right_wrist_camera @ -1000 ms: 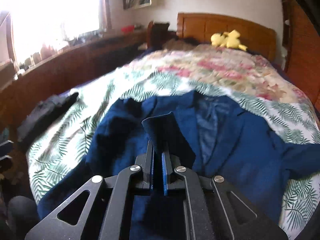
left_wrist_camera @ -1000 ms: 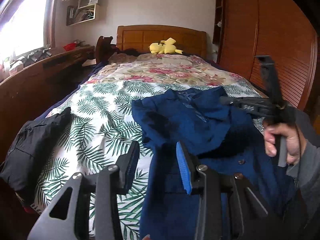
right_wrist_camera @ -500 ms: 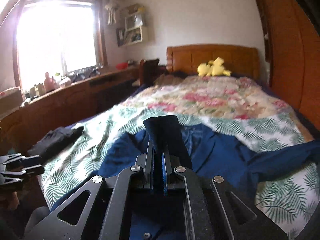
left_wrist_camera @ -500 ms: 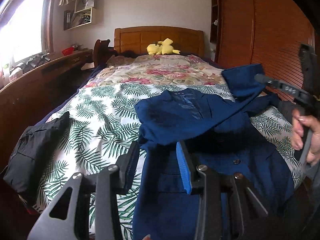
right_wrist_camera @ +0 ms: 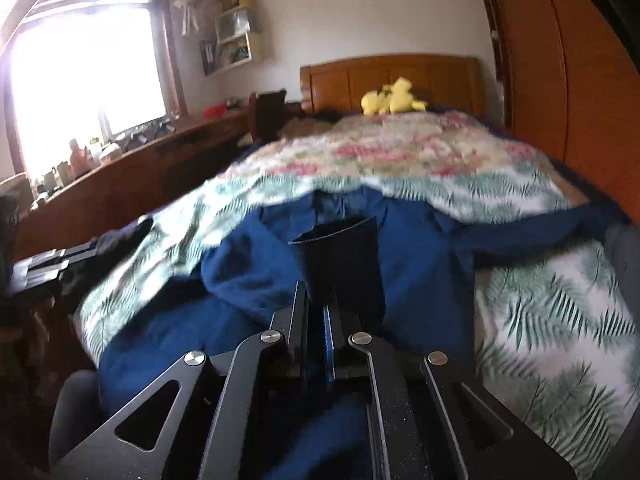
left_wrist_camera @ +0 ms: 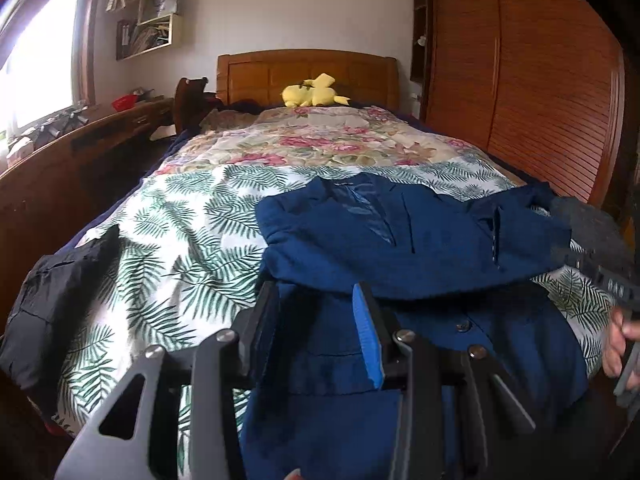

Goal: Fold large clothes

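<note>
Dragged toward three o'clock, the blue jacket's sleeve [left_wrist_camera: 516, 236] now crosses its body; right gripper [right_wrist_camera: 320, 320] fingers pinch its cuff, left gripper [left_wrist_camera: 316, 328] fingers spread, empty.

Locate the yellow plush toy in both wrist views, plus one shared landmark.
Left wrist: yellow plush toy upper centre, at the head of the bed.
Right wrist: yellow plush toy upper right of centre, blurred, same spot on the bed.
Shared landmark: wooden headboard directly behind it.
</note>
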Available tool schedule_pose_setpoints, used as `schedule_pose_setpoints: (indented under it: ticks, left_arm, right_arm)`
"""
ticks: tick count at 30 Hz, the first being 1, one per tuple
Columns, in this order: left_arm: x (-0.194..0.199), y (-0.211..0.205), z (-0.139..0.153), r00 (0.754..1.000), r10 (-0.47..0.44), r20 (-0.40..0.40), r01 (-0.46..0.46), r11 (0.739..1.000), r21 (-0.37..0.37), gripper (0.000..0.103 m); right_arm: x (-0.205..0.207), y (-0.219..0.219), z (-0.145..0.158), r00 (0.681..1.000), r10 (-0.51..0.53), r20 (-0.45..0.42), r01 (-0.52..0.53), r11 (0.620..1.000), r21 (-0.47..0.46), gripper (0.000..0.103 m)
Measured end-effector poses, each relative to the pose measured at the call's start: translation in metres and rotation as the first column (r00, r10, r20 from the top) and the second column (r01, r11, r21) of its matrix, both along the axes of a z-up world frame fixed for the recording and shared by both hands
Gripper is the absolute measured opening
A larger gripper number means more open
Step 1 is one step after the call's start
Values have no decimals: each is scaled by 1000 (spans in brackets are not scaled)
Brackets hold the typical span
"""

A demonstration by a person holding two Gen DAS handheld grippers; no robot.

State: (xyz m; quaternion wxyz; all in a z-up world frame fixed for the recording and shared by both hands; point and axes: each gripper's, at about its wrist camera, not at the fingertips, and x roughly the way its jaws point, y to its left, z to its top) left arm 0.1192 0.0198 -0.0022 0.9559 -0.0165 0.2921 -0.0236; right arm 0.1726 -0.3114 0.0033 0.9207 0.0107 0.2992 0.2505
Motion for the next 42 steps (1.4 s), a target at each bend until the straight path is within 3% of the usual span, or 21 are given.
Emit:
schedule_pose_setpoints:
  ticks: [11, 19, 23, 32, 36, 40, 42]
  left_arm:
    - [38, -32, -21, 994, -104, 24, 104, 994, 14, 37]
    - [65, -49, -34, 983, -185, 8, 185, 983, -18, 37]
    - [78, -58, -34, 976, -216, 16, 216, 976, -15, 37]
    - [99, -64, -57, 973, -232, 0, 232, 972, -20, 37]
    - [104, -67, -68, 973, -230, -7, 230, 973, -21, 37]
    - [106, -70, -80, 974, -226, -12, 225, 974, -18, 37]
    - [107, -70, -85, 975, -223, -17, 222, 975, -19, 37]
  right_arm:
    - [-35, -4, -51, 991, -26, -128, 22, 999, -37, 6]
    - [-63, -8, -62, 984, -65, -164, 41, 989, -144, 18]
    - [-67, -16, -53, 987, -101, -121, 77, 979, -191, 45]
    - [-21, -11, -40, 992, -106, -73, 86, 969, -232, 46]
    - [13, -8, -63, 983, -96, -155, 60, 973, -222, 46]
    - [35, -4, -100, 965, -116, -235, 48, 960, -276, 47]
    - [35, -3, -111, 969, -102, -227, 34, 958, -285, 47]
